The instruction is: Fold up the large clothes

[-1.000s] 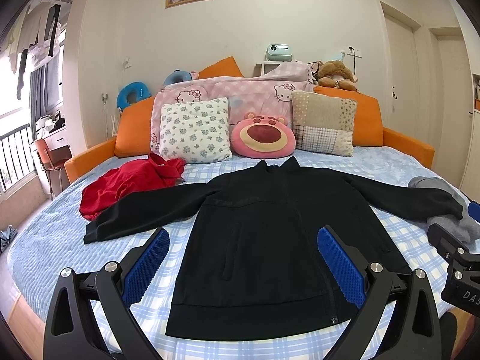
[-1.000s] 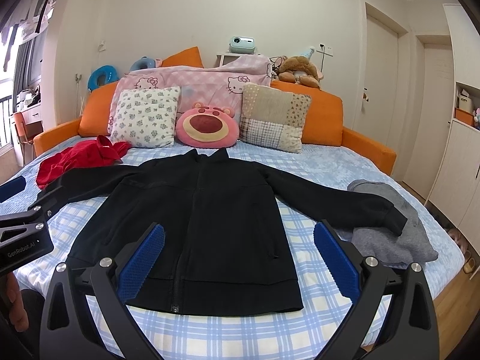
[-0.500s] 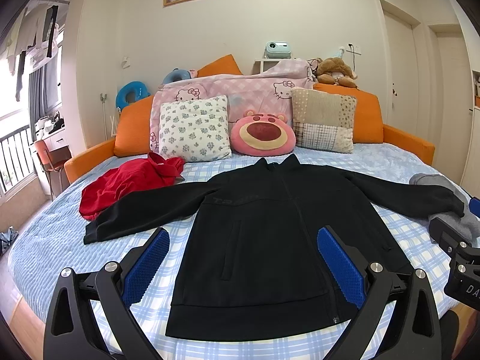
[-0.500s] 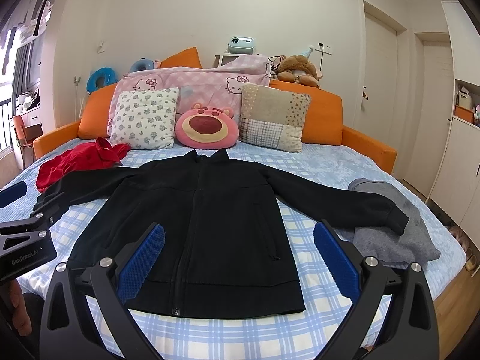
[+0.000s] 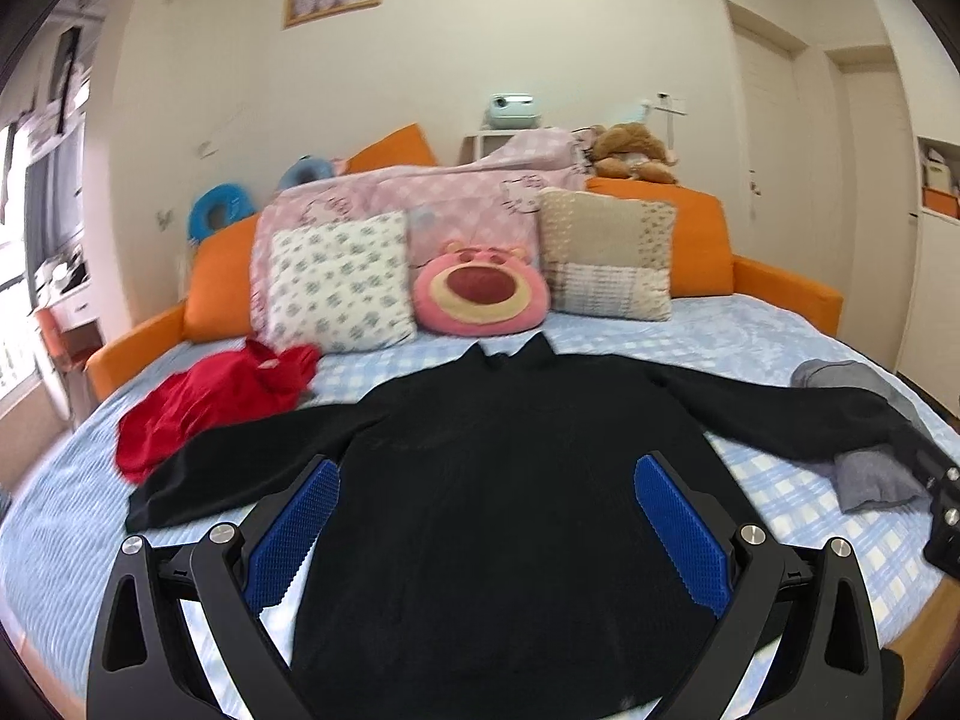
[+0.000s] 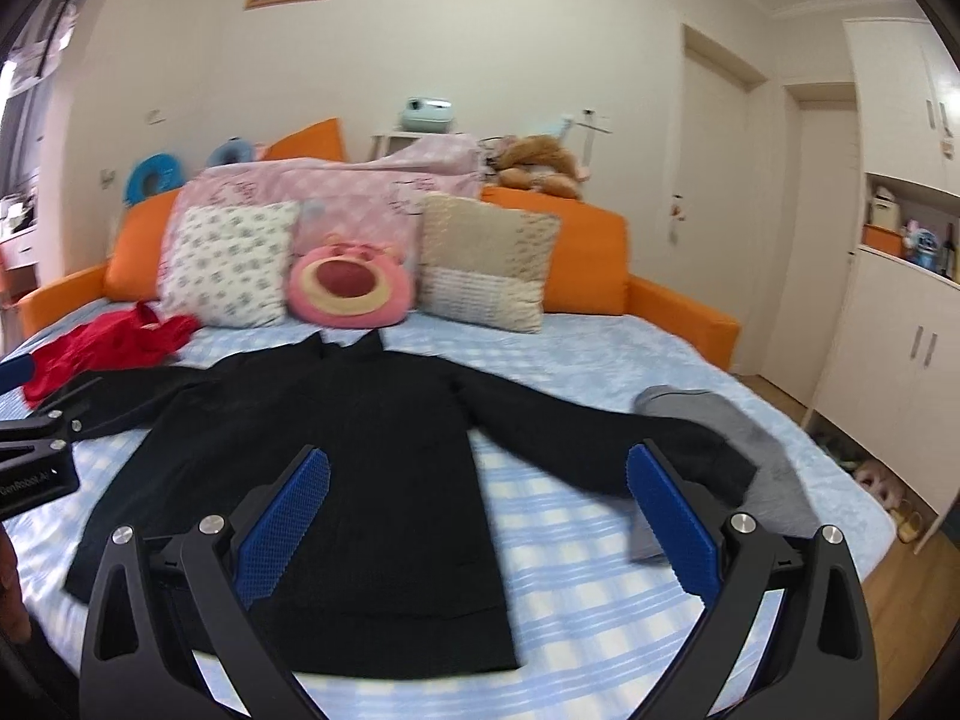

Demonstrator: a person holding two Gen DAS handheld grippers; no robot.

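A black jacket [image 5: 498, 480] lies flat, front up, on the blue checked bed [image 5: 780, 498], sleeves spread to both sides. It also shows in the right wrist view [image 6: 336, 450]. My left gripper [image 5: 486, 516] is open and empty, hovering over the jacket's lower body. My right gripper [image 6: 480, 504] is open and empty, over the jacket's right side and right sleeve [image 6: 576, 438]. The right gripper's body shows at the right edge of the left wrist view [image 5: 942, 510]; the left gripper's body shows at the left edge of the right wrist view [image 6: 36, 456].
A red garment [image 5: 210, 402] lies by the left sleeve. A grey garment [image 6: 738, 444] lies under the right cuff. Pillows and a pink bear cushion [image 5: 480, 291] line the orange headboard [image 5: 690, 240]. Cabinets [image 6: 900, 300] and doors stand to the right.
Both grippers have moved forward over the bed and closer to the jacket; the right one has also swung right. The view is blurred by motion. The jacket has not moved.
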